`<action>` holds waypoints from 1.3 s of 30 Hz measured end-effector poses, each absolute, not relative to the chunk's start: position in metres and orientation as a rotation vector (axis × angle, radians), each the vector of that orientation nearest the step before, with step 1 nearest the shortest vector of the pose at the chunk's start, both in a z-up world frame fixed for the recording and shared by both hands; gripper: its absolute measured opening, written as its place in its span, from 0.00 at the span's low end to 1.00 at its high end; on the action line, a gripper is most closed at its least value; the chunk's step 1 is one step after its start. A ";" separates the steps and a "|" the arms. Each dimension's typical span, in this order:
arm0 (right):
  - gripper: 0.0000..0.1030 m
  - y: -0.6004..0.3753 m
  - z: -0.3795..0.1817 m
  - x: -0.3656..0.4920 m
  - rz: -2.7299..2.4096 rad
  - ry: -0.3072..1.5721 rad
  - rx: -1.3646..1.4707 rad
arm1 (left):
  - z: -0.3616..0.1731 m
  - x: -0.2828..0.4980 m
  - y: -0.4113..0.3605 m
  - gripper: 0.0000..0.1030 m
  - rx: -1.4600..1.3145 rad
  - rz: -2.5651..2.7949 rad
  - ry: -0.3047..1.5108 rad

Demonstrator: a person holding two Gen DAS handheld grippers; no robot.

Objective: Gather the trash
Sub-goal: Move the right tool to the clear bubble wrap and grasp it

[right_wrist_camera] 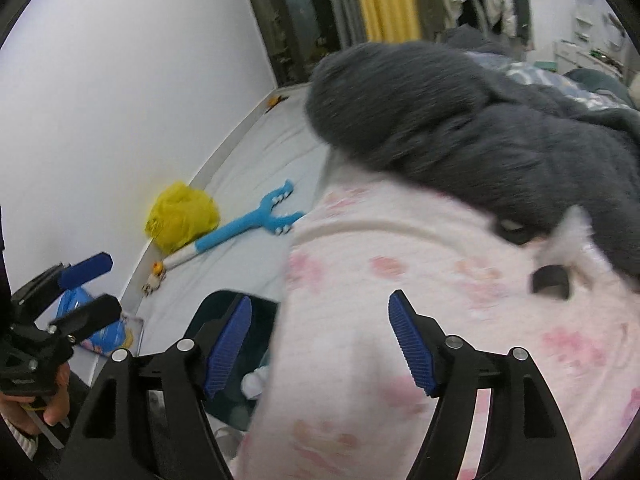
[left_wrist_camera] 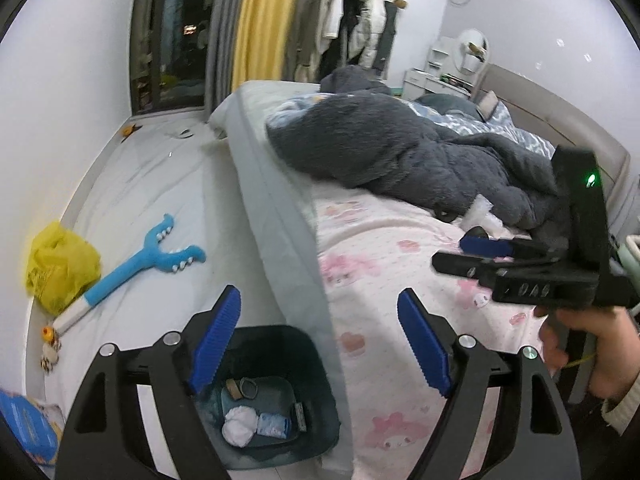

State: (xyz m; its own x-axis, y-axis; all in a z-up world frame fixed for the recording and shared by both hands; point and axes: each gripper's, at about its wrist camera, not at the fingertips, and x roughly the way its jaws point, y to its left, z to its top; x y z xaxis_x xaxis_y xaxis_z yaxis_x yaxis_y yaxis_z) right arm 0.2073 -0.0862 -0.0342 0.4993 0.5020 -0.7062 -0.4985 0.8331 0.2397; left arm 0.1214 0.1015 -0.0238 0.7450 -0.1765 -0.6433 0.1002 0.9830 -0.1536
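Observation:
A dark bin [left_wrist_camera: 316, 356] stands between the two beds and holds white tissue [left_wrist_camera: 239, 426], a blue wrapper and other scraps; its edge shows in the right wrist view [right_wrist_camera: 256, 364]. My left gripper [left_wrist_camera: 320, 340] is open and empty, above the bin and the pink sheet's edge. My right gripper [right_wrist_camera: 320, 344] is open and empty over the pink bed; it shows at the right of the left wrist view [left_wrist_camera: 452, 252]. A small black object [right_wrist_camera: 551, 280] and white crumpled plastic [left_wrist_camera: 486, 212] lie on the pink sheet by the grey blanket. A yellow plastic bag [left_wrist_camera: 60, 266] lies on the low white bed.
A grey fluffy blanket [left_wrist_camera: 400, 148] covers the back of the pink bed [left_wrist_camera: 380, 264]. A blue toy stick [left_wrist_camera: 140, 264] and small toys lie on the low bed [left_wrist_camera: 160, 184]. A blue package [left_wrist_camera: 24, 424] lies at the left. Curtains and hung clothes stand behind.

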 end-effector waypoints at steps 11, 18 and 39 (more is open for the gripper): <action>0.70 -0.163 -0.020 0.233 0.518 0.792 0.068 | -0.034 0.157 0.049 0.72 -0.112 -0.250 0.729; 0.70 -0.203 -0.021 0.248 0.467 0.775 0.123 | -0.039 0.178 0.019 0.68 -0.100 -0.318 0.728; 0.48 -0.252 -0.051 0.310 0.479 0.792 0.110 | -0.076 0.237 -0.056 0.63 -0.047 -0.497 0.775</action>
